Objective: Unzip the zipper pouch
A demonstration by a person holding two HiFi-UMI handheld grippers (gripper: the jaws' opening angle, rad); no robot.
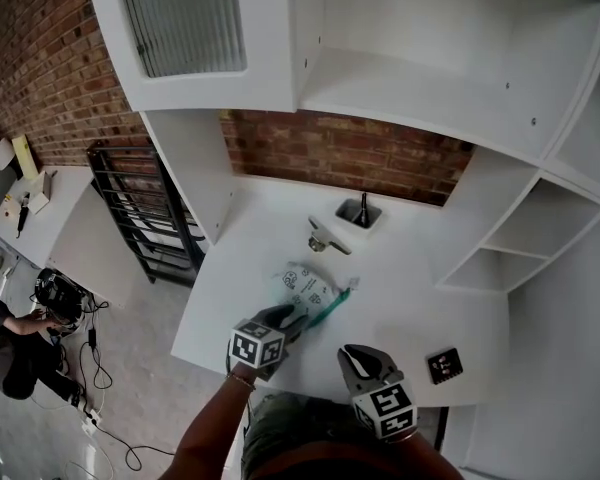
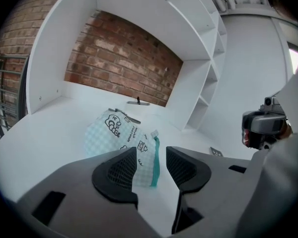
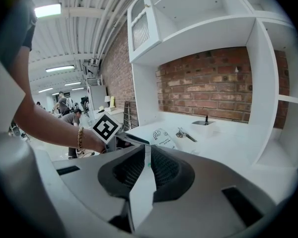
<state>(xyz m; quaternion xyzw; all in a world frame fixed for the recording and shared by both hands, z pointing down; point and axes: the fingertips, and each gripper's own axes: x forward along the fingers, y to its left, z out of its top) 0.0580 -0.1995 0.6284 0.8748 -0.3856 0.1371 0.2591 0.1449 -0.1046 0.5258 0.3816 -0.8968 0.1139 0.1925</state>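
Observation:
The zipper pouch point(image 1: 308, 288) is white with a pale check and small cartoon prints. It lies flat on the white counter point(image 1: 420, 298) with its teal zipper edge point(image 1: 332, 310) on the right side. My left gripper point(image 1: 285, 318) is at the pouch's near end, jaws open. In the left gripper view the pouch point(image 2: 121, 133) shows just beyond and through the gap of the left gripper point(image 2: 151, 167), with no pad pressing on it. My right gripper point(image 1: 363, 360) hangs back near the counter's front edge, shut and empty. From the right gripper point(image 3: 148, 165) the pouch point(image 3: 161, 137) is visible ahead.
A small sink recess with a tap point(image 1: 360, 213) and a metal fitting point(image 1: 328, 238) sit behind the pouch. A square marker tile point(image 1: 444, 365) lies at the front right. White shelves point(image 1: 510, 248) stand to the right and a black rack point(image 1: 140, 218) to the left. A person point(image 1: 10, 338) crouches on the floor.

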